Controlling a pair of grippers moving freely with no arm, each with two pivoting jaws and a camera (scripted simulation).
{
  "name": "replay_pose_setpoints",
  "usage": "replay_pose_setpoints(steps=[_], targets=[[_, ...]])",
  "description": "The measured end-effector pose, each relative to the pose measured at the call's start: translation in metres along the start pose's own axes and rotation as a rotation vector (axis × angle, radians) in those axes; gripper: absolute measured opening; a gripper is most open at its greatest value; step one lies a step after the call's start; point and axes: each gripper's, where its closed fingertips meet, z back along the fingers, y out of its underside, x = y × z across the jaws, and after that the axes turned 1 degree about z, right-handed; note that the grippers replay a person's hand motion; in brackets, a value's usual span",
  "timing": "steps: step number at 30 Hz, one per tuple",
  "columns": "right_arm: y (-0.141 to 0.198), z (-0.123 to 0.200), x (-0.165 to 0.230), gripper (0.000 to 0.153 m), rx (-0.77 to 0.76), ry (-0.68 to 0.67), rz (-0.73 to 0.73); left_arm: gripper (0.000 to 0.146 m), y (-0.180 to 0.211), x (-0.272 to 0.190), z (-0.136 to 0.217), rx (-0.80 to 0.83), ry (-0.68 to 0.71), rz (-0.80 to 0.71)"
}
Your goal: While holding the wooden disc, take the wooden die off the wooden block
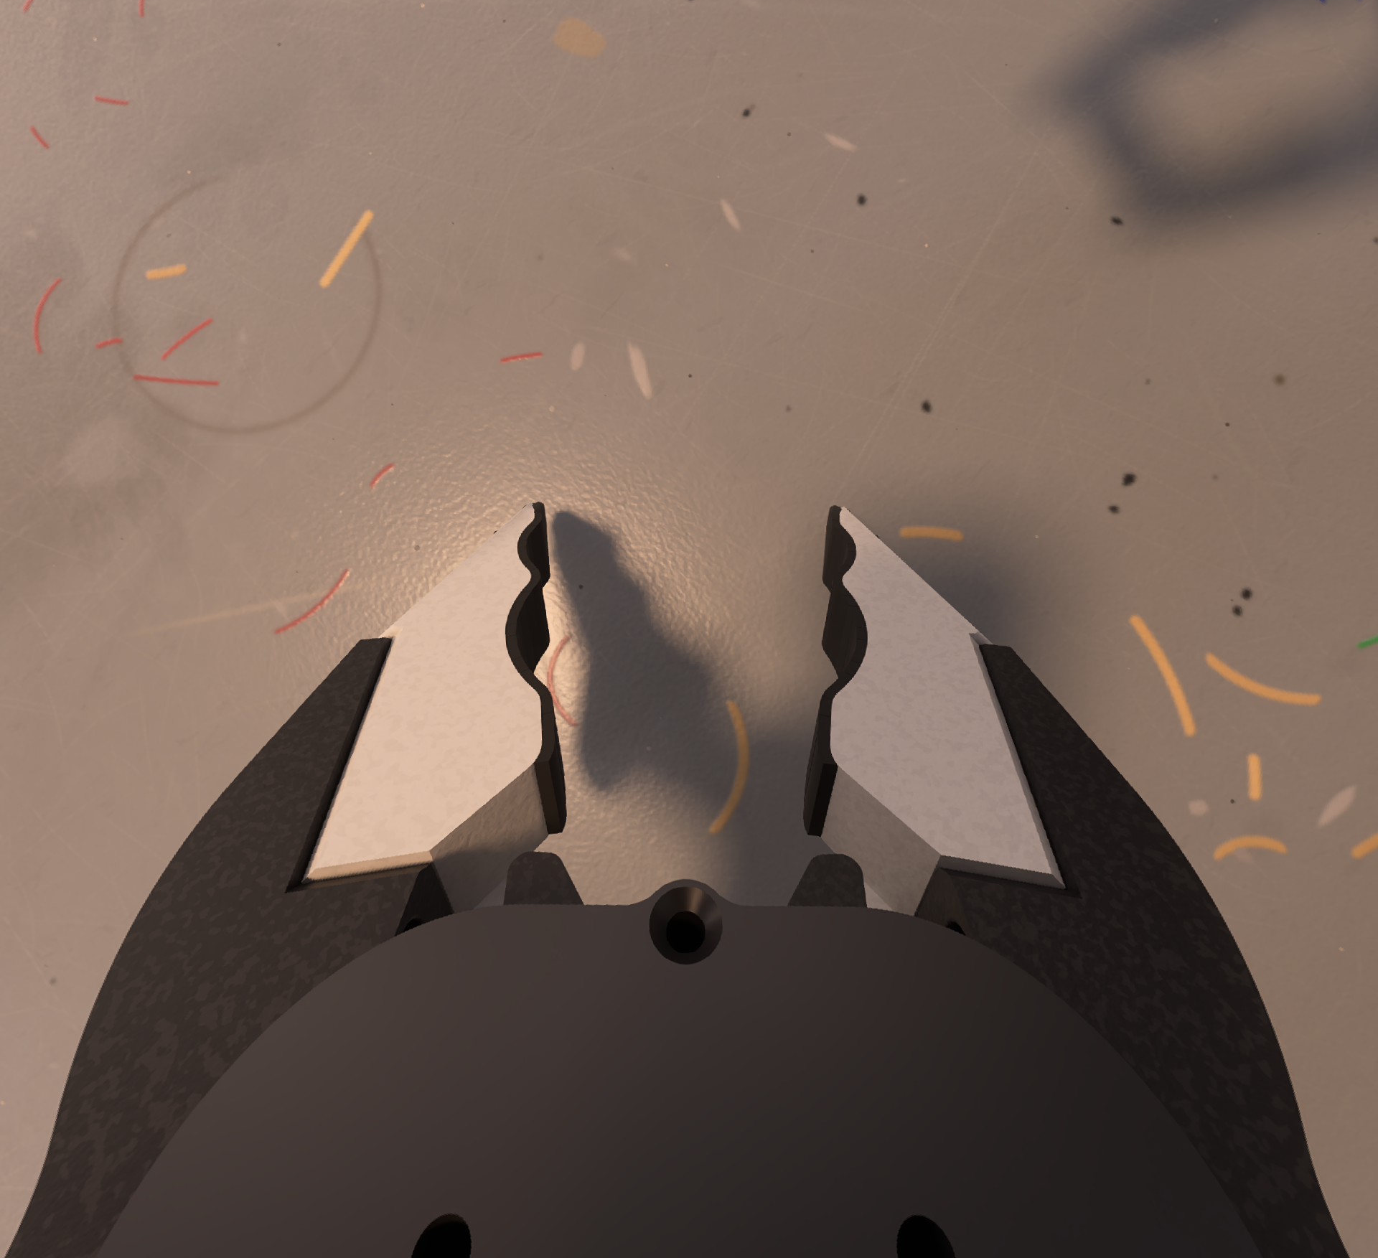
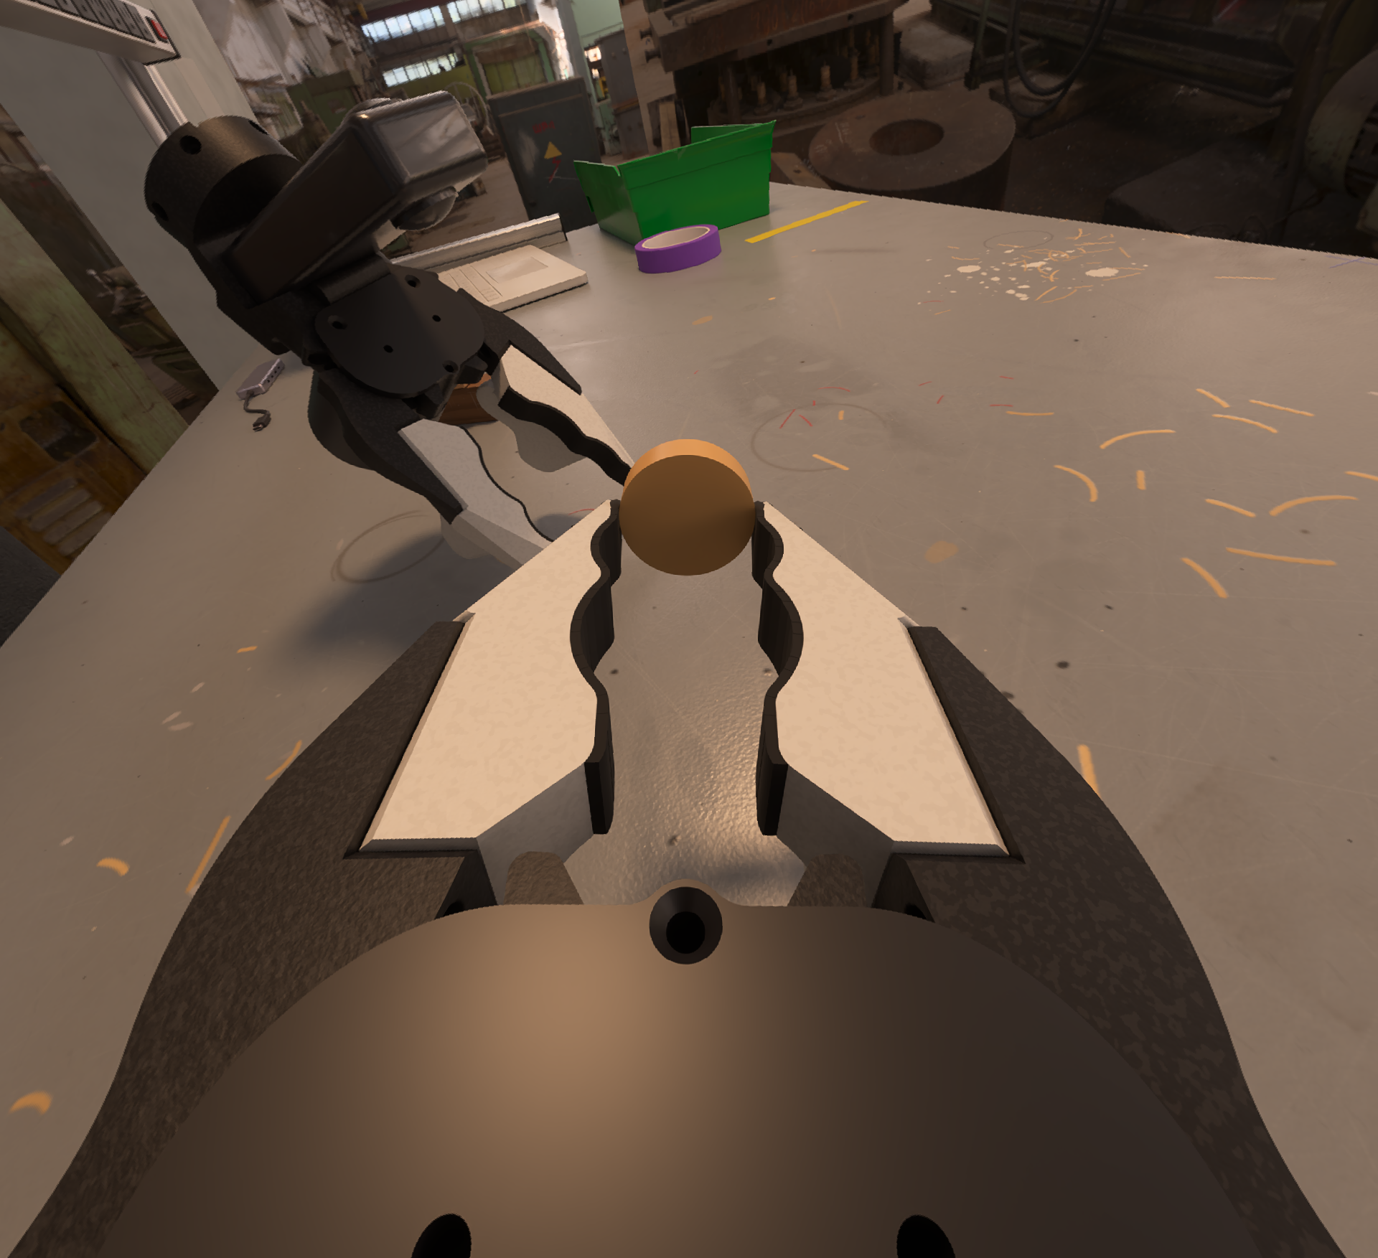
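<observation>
Green open box (image 2: pixel 682 186) far ahead of the right gripper (image 2: pixel 686 529), contents not visible; purple tape roll (image 2: pixel 677 248) just in front of it; grey tabletop (image 2: pixel 969 342) with orange and red marks, factory hall behind; right gripper clamps the wooden disc (image 2: pixel 686 510) between its 2 fingertips, disc on edge above the tabletop; left gripper (image 1: pixel 686 521) spread wide, nothing between its fingers, facing down at bare tabletop (image 1: pixel 671 178); seen ahead-left of the right gripper; die and block not clearly visible.
</observation>
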Motion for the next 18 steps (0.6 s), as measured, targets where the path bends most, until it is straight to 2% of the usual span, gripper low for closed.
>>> replay_pose_setpoints(steps=[5,11,14,18], targets=[[0.000,0.000,0.000,0.035,0.002,-0.002,0.000,0.077,0.001,-0.008,0.001,-0.015,0.025,0.018],[0.000,0.000,0.000,0.035,-0.002,-0.001,0.002,0.078,0.004,-0.001,0.008,0.000,-0.025,0.013],[0.000,0.000,0.002,0.035,0.000,-0.005,-0.001,0.076,0.006,0.000,0.031,-0.048,-0.052,0.065],[0.000,0.001,0.002,0.035,-0.001,-0.003,0.010,0.075,0.014,-0.009,0.082,-0.181,-0.084,0.189]])
